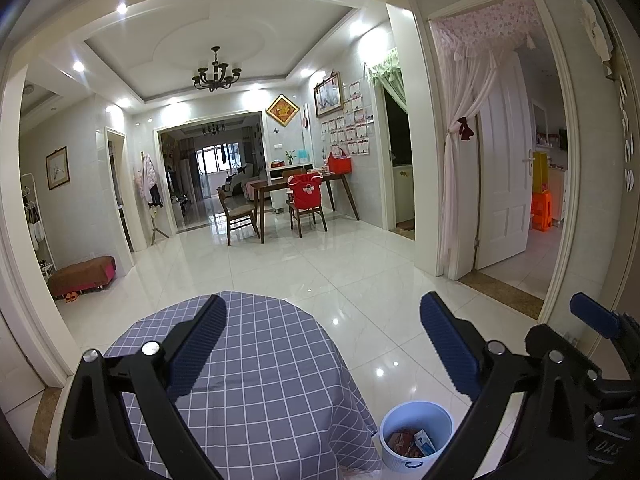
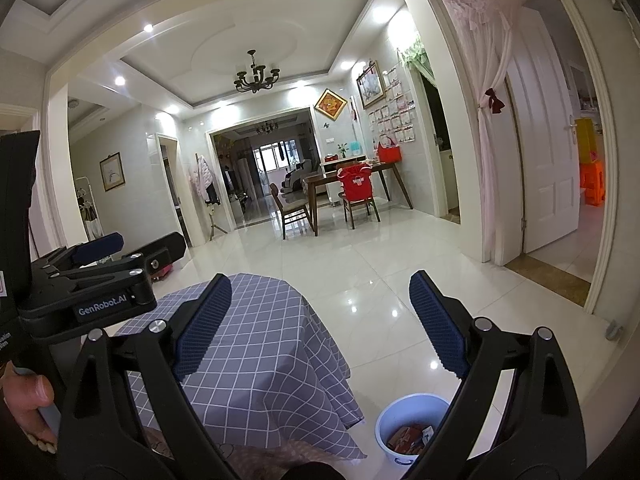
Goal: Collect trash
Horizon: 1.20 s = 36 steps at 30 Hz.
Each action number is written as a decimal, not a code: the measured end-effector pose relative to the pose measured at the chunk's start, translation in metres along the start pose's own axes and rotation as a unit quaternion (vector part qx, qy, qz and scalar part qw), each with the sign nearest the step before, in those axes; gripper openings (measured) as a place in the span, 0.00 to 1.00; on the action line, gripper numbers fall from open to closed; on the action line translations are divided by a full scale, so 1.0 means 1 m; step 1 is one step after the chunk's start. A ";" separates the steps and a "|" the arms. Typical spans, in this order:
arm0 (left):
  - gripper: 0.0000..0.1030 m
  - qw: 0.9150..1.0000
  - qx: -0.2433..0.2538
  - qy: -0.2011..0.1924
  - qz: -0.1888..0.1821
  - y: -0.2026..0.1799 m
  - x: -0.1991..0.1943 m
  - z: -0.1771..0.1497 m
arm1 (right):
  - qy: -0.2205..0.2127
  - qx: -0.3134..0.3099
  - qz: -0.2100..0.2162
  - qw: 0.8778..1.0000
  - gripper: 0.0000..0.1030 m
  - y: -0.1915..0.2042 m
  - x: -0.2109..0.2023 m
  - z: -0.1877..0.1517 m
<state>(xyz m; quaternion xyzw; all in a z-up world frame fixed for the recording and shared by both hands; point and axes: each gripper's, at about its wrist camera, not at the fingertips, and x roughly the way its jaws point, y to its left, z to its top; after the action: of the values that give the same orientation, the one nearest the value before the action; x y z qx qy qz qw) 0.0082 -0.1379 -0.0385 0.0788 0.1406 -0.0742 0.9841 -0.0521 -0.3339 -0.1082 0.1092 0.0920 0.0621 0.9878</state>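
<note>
A pale blue bin (image 1: 414, 434) stands on the floor right of a small table under a grey checked cloth (image 1: 256, 376). It holds red and blue wrappers (image 1: 412, 444). The bin also shows in the right wrist view (image 2: 408, 428), beside the same cloth (image 2: 264, 352). My left gripper (image 1: 324, 344) is open and empty, held above the table's right edge. My right gripper (image 2: 320, 324) is open and empty, raised above the table and bin. The left gripper's body shows at the left of the right wrist view (image 2: 92, 280). No loose trash shows on the cloth.
White glossy tile floor (image 1: 320, 272) stretches ahead to a wooden dining table with chairs (image 1: 296, 196). An open white door with a pink curtain (image 1: 500, 168) is on the right. A low brown bench (image 1: 84, 274) stands at the left wall.
</note>
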 end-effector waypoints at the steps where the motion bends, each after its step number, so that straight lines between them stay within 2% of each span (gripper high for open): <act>1: 0.93 1.000 0.000 0.000 0.000 0.000 0.000 -0.001 | 0.000 0.000 0.000 1.000 0.86 0.000 0.000 0.000; 36: 0.93 1.000 -0.001 0.002 0.001 0.001 0.001 -0.006 | 0.006 -0.001 0.007 1.000 0.86 0.008 0.009 -0.011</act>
<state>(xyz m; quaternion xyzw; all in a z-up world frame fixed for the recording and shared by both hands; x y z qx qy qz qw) 0.0081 -0.1366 -0.0440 0.0778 0.1428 -0.0725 0.9840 -0.0462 -0.3224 -0.1185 0.1089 0.0970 0.0699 0.9868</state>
